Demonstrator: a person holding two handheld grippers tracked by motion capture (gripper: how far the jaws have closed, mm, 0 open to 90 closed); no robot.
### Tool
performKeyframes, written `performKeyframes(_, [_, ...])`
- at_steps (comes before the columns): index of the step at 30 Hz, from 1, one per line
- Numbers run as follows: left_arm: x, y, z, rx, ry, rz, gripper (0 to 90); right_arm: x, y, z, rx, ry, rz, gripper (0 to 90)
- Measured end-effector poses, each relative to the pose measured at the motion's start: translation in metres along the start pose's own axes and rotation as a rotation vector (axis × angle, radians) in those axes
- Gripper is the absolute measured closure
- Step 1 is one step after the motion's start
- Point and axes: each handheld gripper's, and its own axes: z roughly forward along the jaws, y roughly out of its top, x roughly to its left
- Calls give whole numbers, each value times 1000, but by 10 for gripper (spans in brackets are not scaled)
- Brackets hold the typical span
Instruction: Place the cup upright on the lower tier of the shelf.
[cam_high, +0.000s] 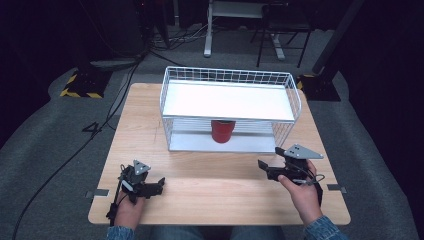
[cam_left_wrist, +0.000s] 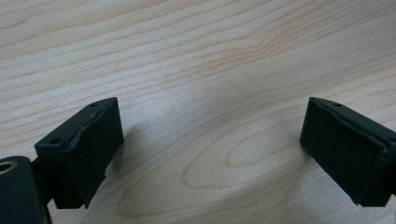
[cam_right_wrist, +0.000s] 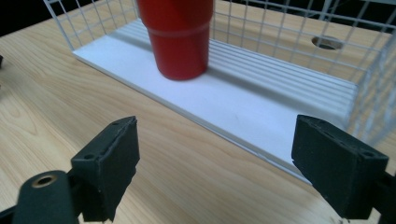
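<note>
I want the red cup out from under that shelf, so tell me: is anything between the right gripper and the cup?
Nothing visible blocks it. The right gripper, jaws open, faces the rack's open front; bare table and the white lower shelf lie between it and the red cup. The upper shelf overhangs the cup.

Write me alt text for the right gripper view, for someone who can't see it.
A red cup stands upright on the white bottom shelf of a white wire rack, seen from just in front of it over a light wooden table. The right tool frames the foreground, its two black jaws wide open and holding nothing.
</note>
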Motion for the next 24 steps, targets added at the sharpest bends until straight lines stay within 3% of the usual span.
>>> performKeyframes(5, [0,0,0,-1,0,-1,66,-9,-12,-10,28,-18,-5,157])
performKeyframes(10, [0,0,0,0,0,1,66,-20,-27,-19,47,-45,38,158])
performKeyframes(16, [0,0,0,0,0,0,65,-32,-48,-26,90,-85,60,158])
performKeyframes(24, [0,0,0,0,1,0,66,-41,-71,-28,133,-104,90,158])
